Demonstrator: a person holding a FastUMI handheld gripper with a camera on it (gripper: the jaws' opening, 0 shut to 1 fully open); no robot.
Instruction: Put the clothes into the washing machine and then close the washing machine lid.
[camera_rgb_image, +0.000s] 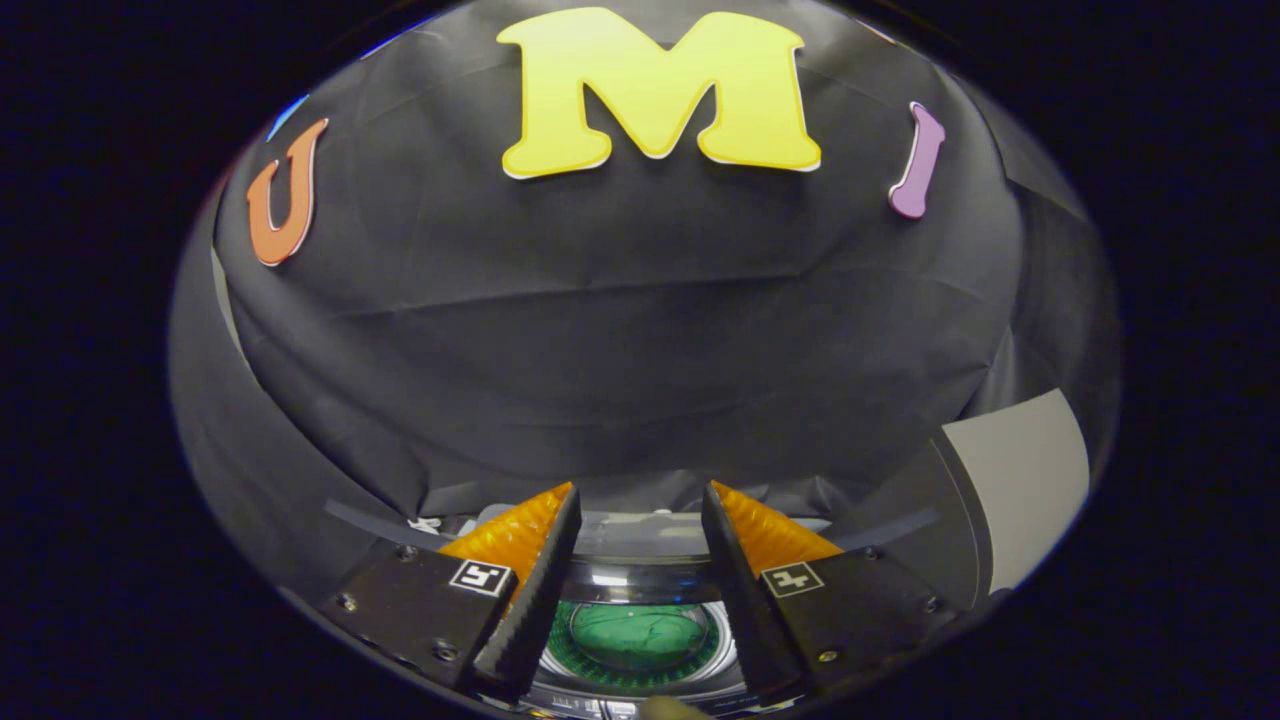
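- Green cloth (640, 635) shows thru washer's round window (640, 585), below & between claw (640, 500) fingers.
- Claw spread, gripping nothing; black booth wall beyond.

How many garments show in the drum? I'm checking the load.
1: a green garment inside the washer, seen between the open hand-held gripper fingers. Others may lie hidden.

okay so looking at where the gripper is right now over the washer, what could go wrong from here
1. The gripper is open and holds nothing, so the clothes may not be loaded yet.
2. The washing machine sits low between the fingers, its green window partly hidden; a blind descent could hit the rim.
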